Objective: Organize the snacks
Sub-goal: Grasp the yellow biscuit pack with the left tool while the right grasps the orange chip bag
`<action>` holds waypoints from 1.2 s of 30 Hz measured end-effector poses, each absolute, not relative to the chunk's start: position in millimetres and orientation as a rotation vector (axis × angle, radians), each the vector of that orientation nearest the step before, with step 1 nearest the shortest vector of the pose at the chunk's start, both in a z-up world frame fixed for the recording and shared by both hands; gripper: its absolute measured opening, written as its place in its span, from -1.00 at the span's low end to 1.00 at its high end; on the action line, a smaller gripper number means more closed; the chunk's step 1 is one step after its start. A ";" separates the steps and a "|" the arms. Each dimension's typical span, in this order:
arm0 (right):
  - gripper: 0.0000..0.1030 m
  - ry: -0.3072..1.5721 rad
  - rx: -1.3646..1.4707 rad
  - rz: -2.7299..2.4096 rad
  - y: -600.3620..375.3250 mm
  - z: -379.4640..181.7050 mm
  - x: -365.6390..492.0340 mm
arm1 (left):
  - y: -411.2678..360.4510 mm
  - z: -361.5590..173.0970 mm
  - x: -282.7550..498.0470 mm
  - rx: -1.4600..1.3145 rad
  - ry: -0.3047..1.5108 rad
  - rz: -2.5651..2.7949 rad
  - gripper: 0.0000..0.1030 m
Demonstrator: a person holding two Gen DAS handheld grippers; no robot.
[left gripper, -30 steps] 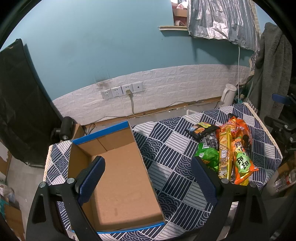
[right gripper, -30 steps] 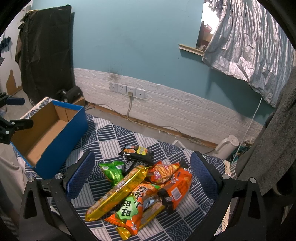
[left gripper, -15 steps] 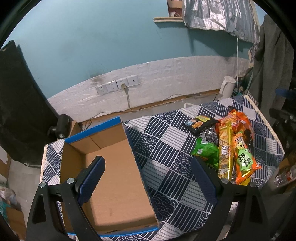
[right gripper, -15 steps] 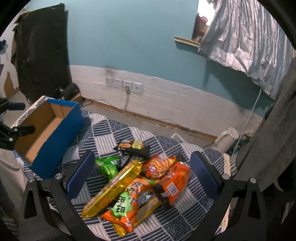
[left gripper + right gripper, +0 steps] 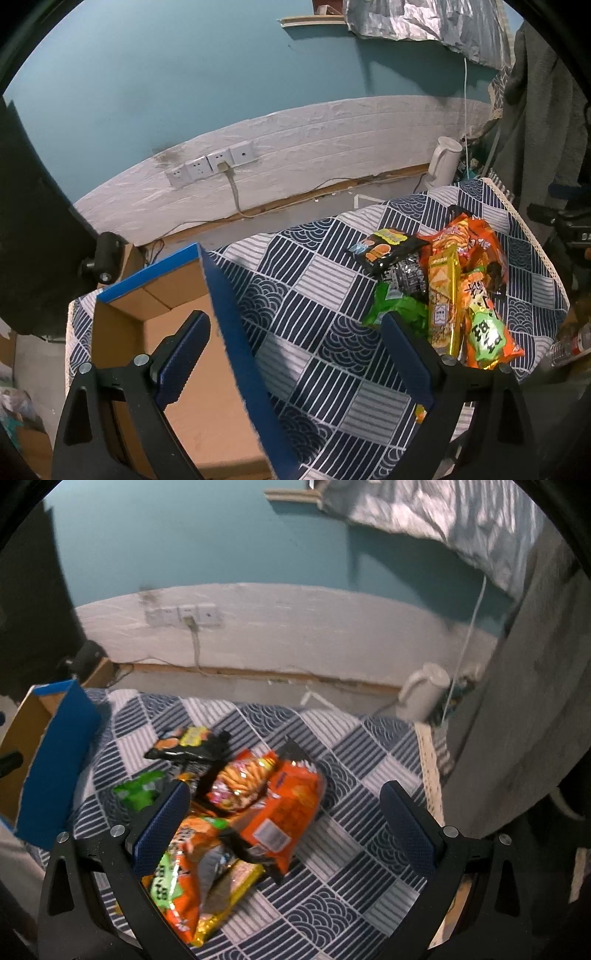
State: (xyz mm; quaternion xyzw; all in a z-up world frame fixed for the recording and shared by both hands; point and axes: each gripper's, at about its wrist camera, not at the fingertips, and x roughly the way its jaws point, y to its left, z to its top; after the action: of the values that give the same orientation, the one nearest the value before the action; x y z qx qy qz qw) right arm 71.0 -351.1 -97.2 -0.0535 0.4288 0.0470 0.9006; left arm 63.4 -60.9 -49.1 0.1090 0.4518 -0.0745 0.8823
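A pile of snack packets lies on the blue-and-white patterned tablecloth (image 5: 310, 280): a long yellow packet (image 5: 443, 295), a green packet (image 5: 399, 310), a black packet (image 5: 388, 249) and orange packets (image 5: 476, 254). An open blue cardboard box (image 5: 225, 306) stands at the left. My left gripper (image 5: 295, 354) is open and empty, straddling the box's right wall. My right gripper (image 5: 284, 827) is open and empty just above the pile, with the large orange packet (image 5: 291, 808) between its fingers. The box (image 5: 55, 753) shows at the left of the right wrist view.
A white kettle (image 5: 445, 162) stands on the floor behind the table, near wall sockets (image 5: 212, 164) with a cable. Grey cloth (image 5: 517, 701) hangs at the right. A black panel (image 5: 33, 221) stands at the left. A plastic bottle (image 5: 570, 343) lies beyond the table's right edge.
My right gripper has moved down and forward over the snack pile. My left gripper has shifted right, from over the box's inside to across its right wall.
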 end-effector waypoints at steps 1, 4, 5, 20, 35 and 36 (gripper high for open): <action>0.95 0.907 -0.094 0.091 -355.4 -103.1 75.8 | -63.2 -50.5 65.6 0.228 0.941 -0.158 0.85; 0.95 0.965 -0.063 0.079 -361.9 -117.8 89.4 | -70.5 -55.7 74.2 0.230 0.945 -0.173 0.85; 0.95 0.980 -0.053 0.078 -363.6 -122.7 92.7 | -73.6 -58.5 77.8 0.231 0.948 -0.181 0.85; 0.95 1.146 0.041 0.060 -375.5 -199.8 128.2 | -107.5 -117.3 104.4 0.254 1.041 -0.288 0.85; 0.11 1.274 0.031 0.073 -378.7 -235.6 117.3 | -134.5 -138.4 92.8 0.277 1.099 -0.375 0.85; 0.04 1.272 0.029 0.077 -381.0 -234.1 114.7 | -137.2 -137.9 90.7 0.277 1.100 -0.389 0.85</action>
State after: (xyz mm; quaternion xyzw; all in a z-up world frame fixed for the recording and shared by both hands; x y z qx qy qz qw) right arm 114.7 -381.0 -234.1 0.0137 0.5938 0.0357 0.8037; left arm 90.7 -137.2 -137.9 0.1305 0.5174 -0.1829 0.8257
